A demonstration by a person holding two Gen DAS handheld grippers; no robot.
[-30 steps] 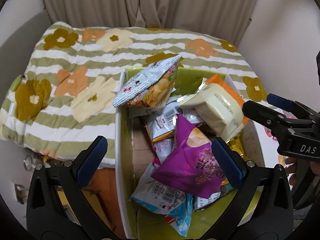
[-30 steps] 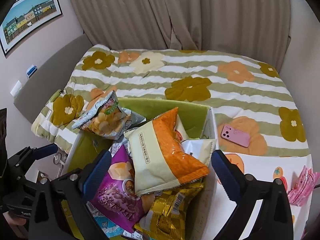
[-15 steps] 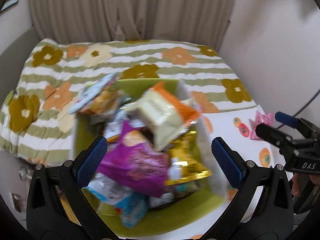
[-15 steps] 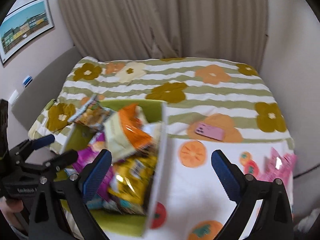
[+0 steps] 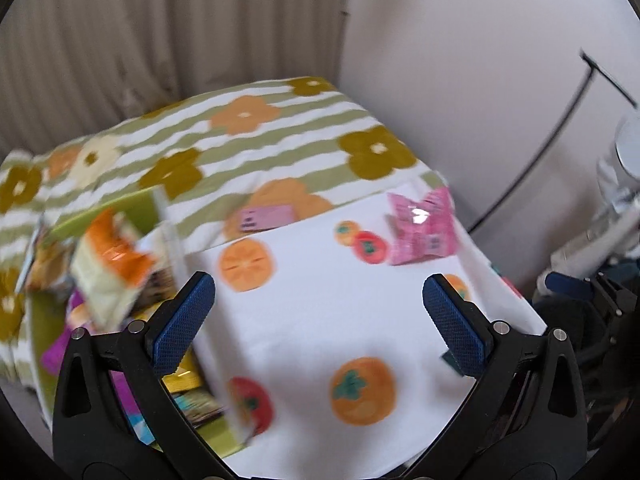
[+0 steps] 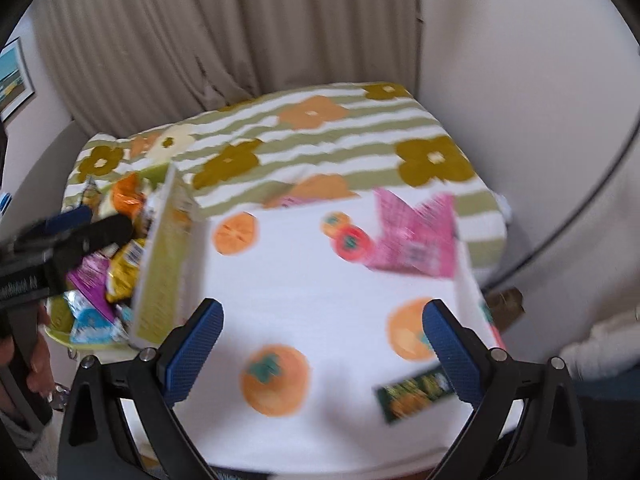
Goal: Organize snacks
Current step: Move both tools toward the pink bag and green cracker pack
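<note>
A green box [image 5: 120,208] full of snack bags stands at the left; it also shows in the right wrist view [image 6: 160,264]. An orange and cream bag [image 5: 112,264] lies on top, with purple [image 6: 90,280] and gold [image 6: 124,268] bags below. Pink packets [image 5: 424,224] lie at the far right of the white fruit-print cloth [image 5: 312,312], also in the right wrist view [image 6: 412,236]. A dark green packet [image 6: 416,394] lies near the front. My left gripper [image 5: 320,320] and right gripper [image 6: 324,348] are open and empty above the cloth.
A pink phone [image 5: 266,216] lies on the striped flower blanket [image 5: 248,136] behind the cloth. Curtains [image 6: 224,40] and a wall are behind. The left gripper's body [image 6: 60,240] reaches over the box in the right wrist view. Both views are blurred.
Both grippers have swung right, from over the snack box to over the white cloth. The box now sits at the left of both views. Both stay open.
</note>
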